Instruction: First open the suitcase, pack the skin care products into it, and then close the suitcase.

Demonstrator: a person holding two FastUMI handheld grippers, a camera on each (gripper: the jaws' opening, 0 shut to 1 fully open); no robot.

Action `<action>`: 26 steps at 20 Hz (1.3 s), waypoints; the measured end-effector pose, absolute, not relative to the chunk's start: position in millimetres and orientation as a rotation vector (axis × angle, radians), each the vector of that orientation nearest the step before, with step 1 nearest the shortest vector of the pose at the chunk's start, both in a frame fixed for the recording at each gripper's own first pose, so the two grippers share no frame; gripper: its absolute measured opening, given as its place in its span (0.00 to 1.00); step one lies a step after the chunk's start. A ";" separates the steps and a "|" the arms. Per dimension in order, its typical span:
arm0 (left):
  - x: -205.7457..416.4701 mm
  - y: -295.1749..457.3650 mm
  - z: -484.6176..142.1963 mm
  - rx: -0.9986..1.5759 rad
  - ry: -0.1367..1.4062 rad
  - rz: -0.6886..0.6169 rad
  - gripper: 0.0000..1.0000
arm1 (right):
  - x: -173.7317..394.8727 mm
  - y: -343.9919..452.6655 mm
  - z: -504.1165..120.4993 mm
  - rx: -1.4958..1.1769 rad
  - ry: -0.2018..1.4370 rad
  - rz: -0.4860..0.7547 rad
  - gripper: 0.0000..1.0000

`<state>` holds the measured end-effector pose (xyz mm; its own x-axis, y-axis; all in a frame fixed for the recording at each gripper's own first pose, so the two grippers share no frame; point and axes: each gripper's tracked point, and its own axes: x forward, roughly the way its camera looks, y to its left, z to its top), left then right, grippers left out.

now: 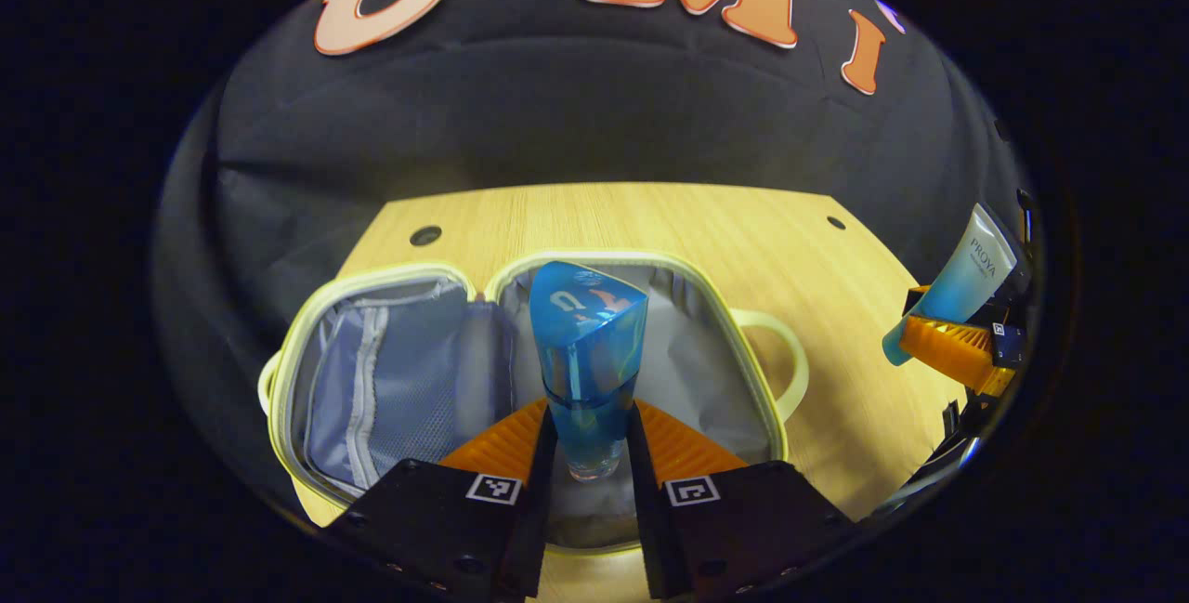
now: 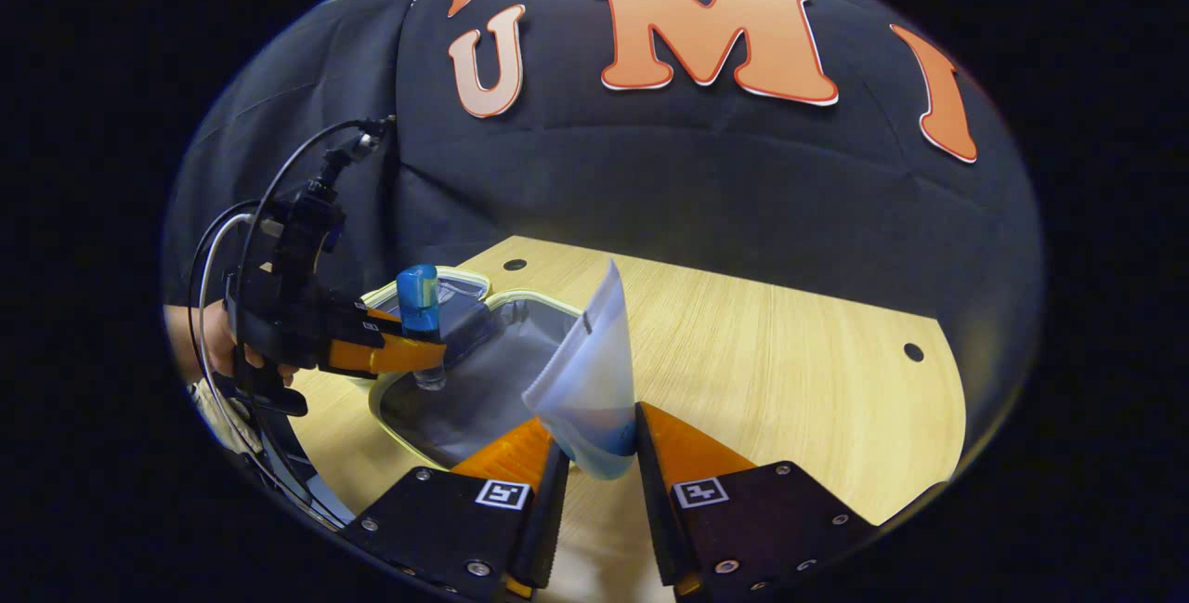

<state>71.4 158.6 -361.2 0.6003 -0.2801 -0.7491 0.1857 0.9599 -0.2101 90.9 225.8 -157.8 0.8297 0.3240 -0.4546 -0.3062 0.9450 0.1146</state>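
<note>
A small pale-yellow suitcase (image 1: 279, 417) lies open flat on the wooden table, grey lining on the right half and a mesh pocket on the left. My left gripper (image 1: 588, 440) is shut on a blue bottle (image 1: 588, 352), held upright above the right half. From the right gripper view the same blue bottle (image 2: 420, 306) hangs over the open suitcase (image 2: 464, 399), gripped by the left gripper (image 2: 418, 357). My right gripper (image 2: 594, 450) is shut on a white-and-blue tube (image 2: 590, 380), held above the table just right of the case. That tube (image 1: 961, 282) shows at the far right of the left gripper view.
The light wooden table (image 2: 790, 371) has small round holes near its back corners and open surface to the right of the suitcase. A hand (image 2: 218, 352) holds the left gripper at the left edge. Black cloth walls stand behind.
</note>
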 end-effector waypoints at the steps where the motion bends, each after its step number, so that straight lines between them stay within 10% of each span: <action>1: 69.6 157.6 -369.7 -0.124 0.920 -0.287 0.42 | 91.0 233.1 -160.1 0.041 0.499 0.336 0.42; 21: 77.3 147.5 -454.6 -0.122 1.224 -0.236 0.43 | 118.4 307.4 -204.8 0.134 0.644 0.362 0.42; 26: 76.1 143.0 -432.3 -0.187 1.156 -0.250 0.69 | 122.2 310.0 -212.4 0.147 0.674 0.365 0.42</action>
<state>76.1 143.0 -432.3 0.3803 -0.2899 -0.8782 0.0988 0.9569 -0.2731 122.2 310.0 -212.4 0.7207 0.3763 -0.5822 -0.2824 0.9264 0.2492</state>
